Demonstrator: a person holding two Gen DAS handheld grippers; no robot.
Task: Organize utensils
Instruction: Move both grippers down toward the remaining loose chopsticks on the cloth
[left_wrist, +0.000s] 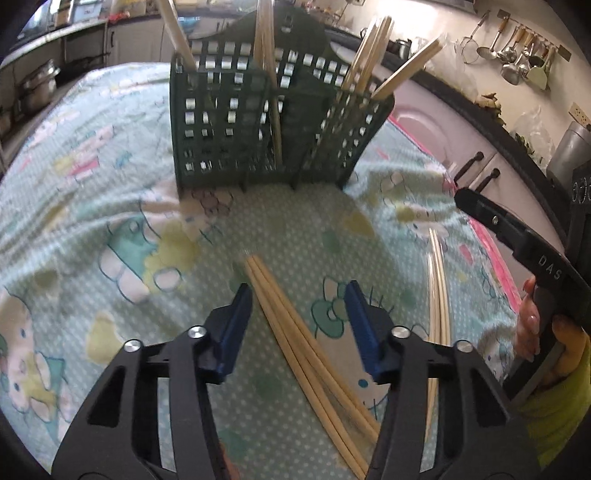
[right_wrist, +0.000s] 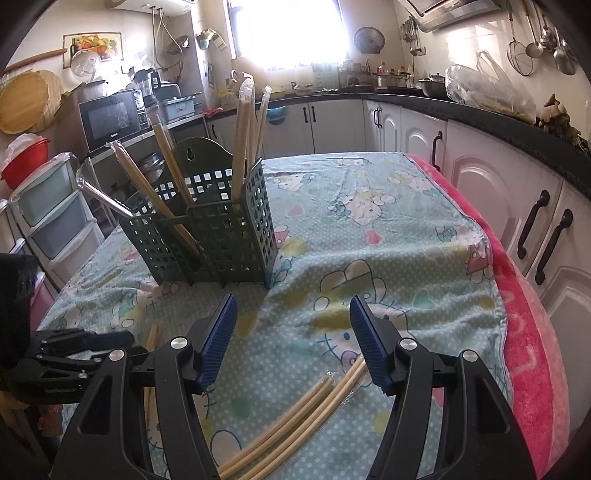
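A dark green lattice utensil holder (left_wrist: 258, 122) (right_wrist: 214, 229) stands on the cartoon-print cloth, with several wooden chopsticks (left_wrist: 369, 48) (right_wrist: 243, 129) upright in its compartments. A bundle of chopsticks (left_wrist: 288, 332) lies flat on the cloth between the blue pads of my left gripper (left_wrist: 299, 291). The jaws straddle the bundle with a gap on the right side and do not clamp it. A second bundle (right_wrist: 295, 417) (left_wrist: 439, 288) lies under and in front of my right gripper (right_wrist: 293, 306), which is open and holds nothing.
The cloth (left_wrist: 92, 184) covers a table with a pink towel edge (right_wrist: 524, 332) on its right. White cabinets (right_wrist: 480, 184) and a dark counter run along the right. A hand (left_wrist: 528, 325) holds the right gripper's handle. Plastic drawers (right_wrist: 48, 214) stand on the left.
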